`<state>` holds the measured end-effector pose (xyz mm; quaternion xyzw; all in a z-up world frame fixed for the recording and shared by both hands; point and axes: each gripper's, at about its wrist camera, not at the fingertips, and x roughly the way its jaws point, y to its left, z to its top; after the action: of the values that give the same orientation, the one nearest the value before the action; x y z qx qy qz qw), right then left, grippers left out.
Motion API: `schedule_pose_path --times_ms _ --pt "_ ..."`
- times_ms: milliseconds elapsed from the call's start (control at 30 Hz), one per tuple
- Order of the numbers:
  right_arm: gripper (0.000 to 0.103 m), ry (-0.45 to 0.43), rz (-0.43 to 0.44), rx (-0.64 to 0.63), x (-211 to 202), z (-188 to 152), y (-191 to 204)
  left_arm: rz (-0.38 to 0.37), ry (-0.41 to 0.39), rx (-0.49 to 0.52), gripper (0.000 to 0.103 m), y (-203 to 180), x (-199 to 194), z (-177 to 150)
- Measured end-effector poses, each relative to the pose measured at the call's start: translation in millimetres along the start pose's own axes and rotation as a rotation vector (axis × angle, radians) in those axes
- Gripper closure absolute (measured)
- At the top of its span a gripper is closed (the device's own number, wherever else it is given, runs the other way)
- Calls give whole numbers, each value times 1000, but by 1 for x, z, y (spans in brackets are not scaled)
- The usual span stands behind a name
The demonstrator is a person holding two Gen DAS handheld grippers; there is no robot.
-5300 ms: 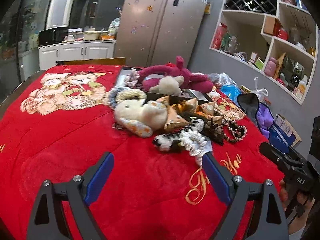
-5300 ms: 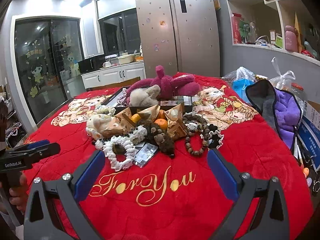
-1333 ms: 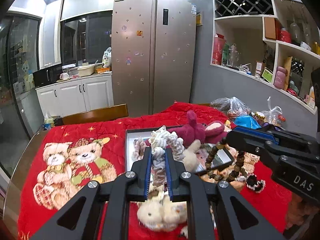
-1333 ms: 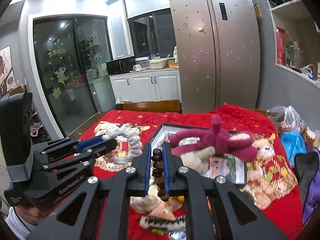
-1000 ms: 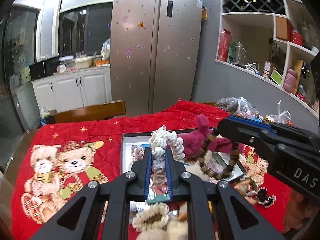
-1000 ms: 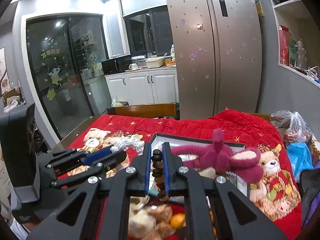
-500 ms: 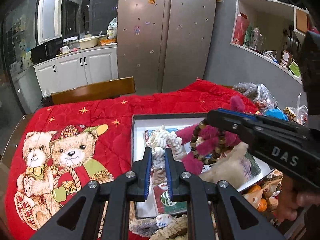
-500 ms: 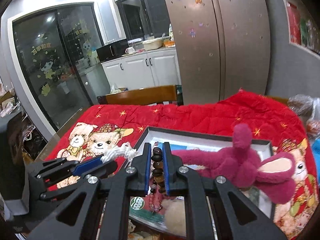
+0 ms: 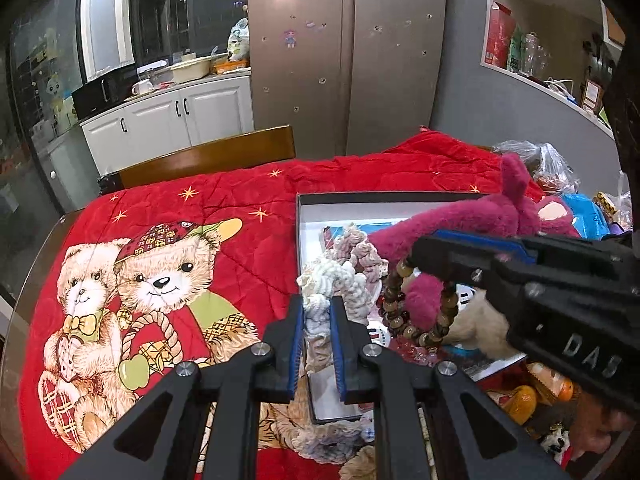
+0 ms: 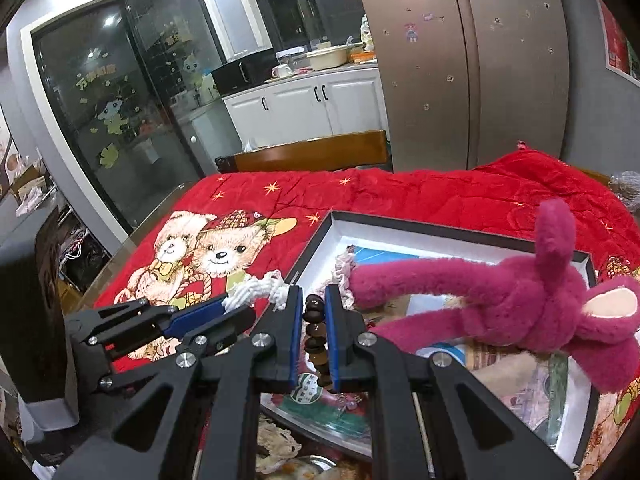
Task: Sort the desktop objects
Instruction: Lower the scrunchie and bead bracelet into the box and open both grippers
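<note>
Both grippers have been sinking toward the tray since a second ago. Left gripper [image 9: 318, 330] is pinching a cream knitted scrunchie [image 9: 332, 280] between narrow jaws — it is hanging over the tray's [image 9: 304, 216] near-left edge. Right gripper [image 10: 314, 334] is clamping a wooden bead bracelet [image 10: 316, 332], dangling above the tray beside the pink plush toy [image 10: 520, 304], with the red blanket [image 9: 240, 200] spreading around.
</note>
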<state>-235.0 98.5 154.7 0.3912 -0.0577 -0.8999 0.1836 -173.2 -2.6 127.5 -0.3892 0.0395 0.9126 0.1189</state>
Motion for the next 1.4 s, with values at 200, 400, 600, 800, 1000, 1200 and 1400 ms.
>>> schedule_pose_path --times_ms 200,400,600,800,1000,1200,1400 --pt "91 36 -21 3 15 -7 1 -6 17 -5 90 3 7 -2" --pt "91 57 -35 9 22 -10 -2 -17 48 -20 90 8 17 -5" --pt "91 61 -32 8 23 -11 -2 -22 58 -14 90 7 20 -7" --pt "90 53 9 35 21 -9 -4 -10 71 -10 63 6 19 -7" --pt "45 2 -2 48 9 -5 -5 -4 48 -43 36 11 12 -4" --pt "25 -21 -33 58 1 -1 -9 0 30 -56 24 14 10 -4" --pt "7 -18 -48 42 0 0 -9 13 0 -18 23 8 7 -4"
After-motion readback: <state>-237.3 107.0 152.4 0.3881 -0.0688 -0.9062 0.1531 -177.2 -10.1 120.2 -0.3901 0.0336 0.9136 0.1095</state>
